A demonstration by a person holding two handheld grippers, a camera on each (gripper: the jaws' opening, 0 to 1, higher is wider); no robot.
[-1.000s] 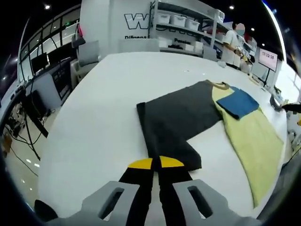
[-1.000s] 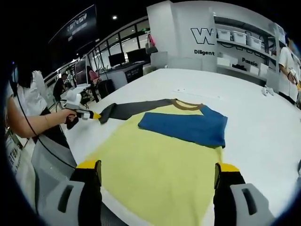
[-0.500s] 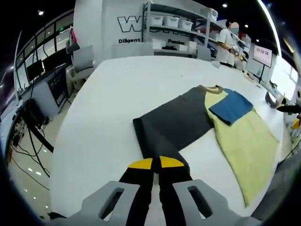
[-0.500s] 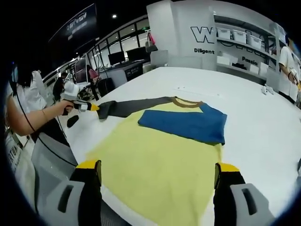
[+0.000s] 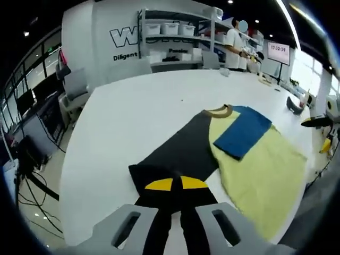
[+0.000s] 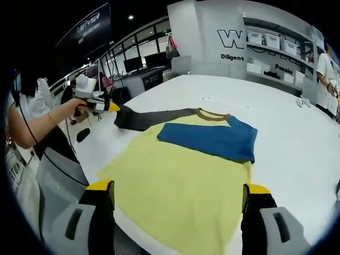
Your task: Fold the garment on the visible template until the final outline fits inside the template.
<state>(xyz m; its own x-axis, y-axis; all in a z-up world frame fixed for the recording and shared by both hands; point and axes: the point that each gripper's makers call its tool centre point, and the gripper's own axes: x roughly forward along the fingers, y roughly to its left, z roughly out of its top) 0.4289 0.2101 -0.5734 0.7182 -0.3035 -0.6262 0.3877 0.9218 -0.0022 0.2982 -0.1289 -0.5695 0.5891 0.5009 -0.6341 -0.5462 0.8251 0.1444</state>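
Left gripper [image 5: 176, 184] pinching grey sleeve [image 5: 180, 154], yellow garment [image 6: 180, 183]

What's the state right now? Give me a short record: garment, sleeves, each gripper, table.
garment: yellow shirt lying flat on the white table, collar at the far end
blue sleeve: folded across the chest
dark sleeve: pinched at its end and lifted off the table
left gripper: shut on the dark sleeve; seen in the right gripper view at
right gripper: open, holding nothing, above the shirt's near hem
template: cannot tell from these views
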